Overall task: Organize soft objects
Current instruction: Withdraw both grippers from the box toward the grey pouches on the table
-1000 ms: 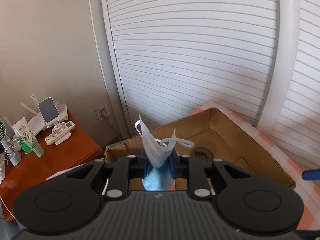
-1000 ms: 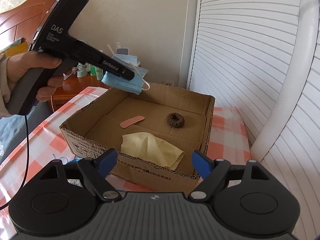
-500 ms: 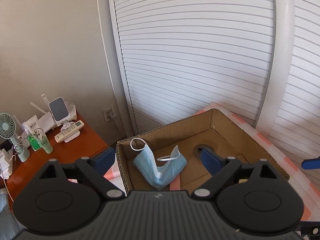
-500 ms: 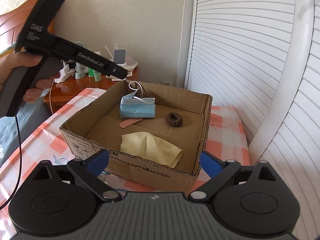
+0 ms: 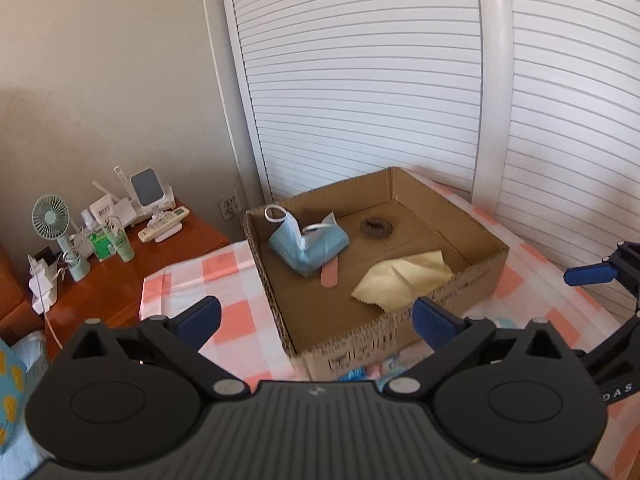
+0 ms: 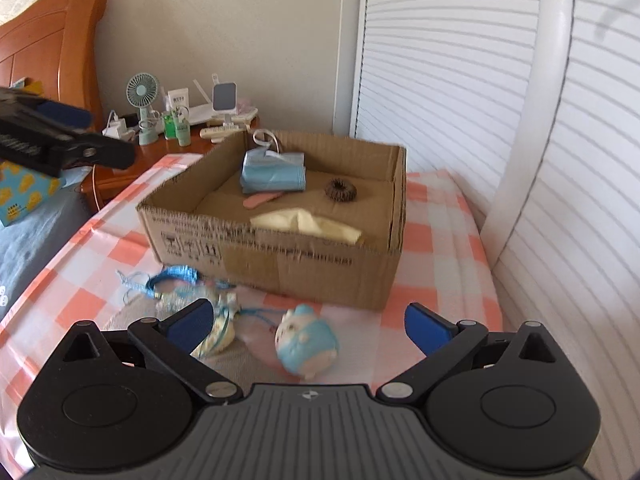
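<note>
A blue face mask (image 5: 308, 246) (image 6: 272, 172) lies in the far left corner of the cardboard box (image 5: 472, 276) (image 6: 280, 256). A brown hair tie (image 5: 377, 227) (image 6: 340, 190), a yellow cloth (image 5: 404, 280) (image 6: 308, 220) and a pink strip (image 5: 330, 274) share the box. My left gripper (image 5: 316, 316) hangs before the box's near corner, its jaws opening with nothing between them. My right gripper (image 6: 308, 322) is open above a blue and white plush toy (image 6: 306, 340), which lies between its fingers. A blue cord (image 6: 172, 276) lies left of the toy.
The box stands on a pink and white checked cloth (image 6: 432, 240). White louvred doors (image 5: 360, 80) close off the back and right. A wooden bedside table (image 5: 132, 280) at the left holds a small fan (image 5: 50, 216), bottles and a remote. A wooden headboard (image 6: 52, 44) stands far left.
My left gripper opened and let go of the mask, which dropped into the box, then drew back from the box. My right gripper opened wider and pulled back, bringing the plush toy into view.
</note>
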Demonstrator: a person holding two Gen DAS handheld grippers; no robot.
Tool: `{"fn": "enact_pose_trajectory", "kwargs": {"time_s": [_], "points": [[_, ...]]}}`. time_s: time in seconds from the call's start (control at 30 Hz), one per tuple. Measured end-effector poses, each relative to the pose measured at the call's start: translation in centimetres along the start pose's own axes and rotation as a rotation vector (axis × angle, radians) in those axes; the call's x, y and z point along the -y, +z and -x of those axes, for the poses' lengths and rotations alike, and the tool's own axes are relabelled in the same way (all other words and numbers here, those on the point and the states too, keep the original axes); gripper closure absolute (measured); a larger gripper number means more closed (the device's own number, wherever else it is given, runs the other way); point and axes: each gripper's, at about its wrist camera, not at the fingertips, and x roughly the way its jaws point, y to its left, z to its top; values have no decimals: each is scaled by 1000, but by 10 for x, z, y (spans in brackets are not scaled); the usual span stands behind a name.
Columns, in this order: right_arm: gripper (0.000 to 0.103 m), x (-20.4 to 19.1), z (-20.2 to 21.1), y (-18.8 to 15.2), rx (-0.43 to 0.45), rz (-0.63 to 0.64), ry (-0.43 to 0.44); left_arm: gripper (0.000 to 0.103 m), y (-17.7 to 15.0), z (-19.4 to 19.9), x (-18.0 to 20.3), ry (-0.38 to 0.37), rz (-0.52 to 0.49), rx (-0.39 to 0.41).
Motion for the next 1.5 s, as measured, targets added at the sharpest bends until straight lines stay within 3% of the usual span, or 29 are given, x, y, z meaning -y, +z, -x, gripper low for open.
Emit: {"fn": "enact_pose_trajectory", "kwargs": {"time_s": [0.27, 0.47, 0.73, 0.97, 1.1, 1.5], "points": [[0, -21, -9, -49, -100, -25, -13, 1, -68, 26, 17, 68, 91, -44], [0, -35, -18, -59, -115, -26, 3, 1, -92, 25, 22, 82, 116, -85], [0, -48, -42, -44, -98, -33, 11, 1, -99, 21, 19, 90, 134, -100], [0, -53, -62, -47, -151, 8, -40, 1, -101, 13, 19, 80, 141, -121], [0, -34, -54, -60, -156, -47, -50, 1, -102, 9, 22, 60, 137, -128], [0, -10, -34, -79, -137, -51, -101, 1, -104, -9, 34, 8, 122, -167]]}}
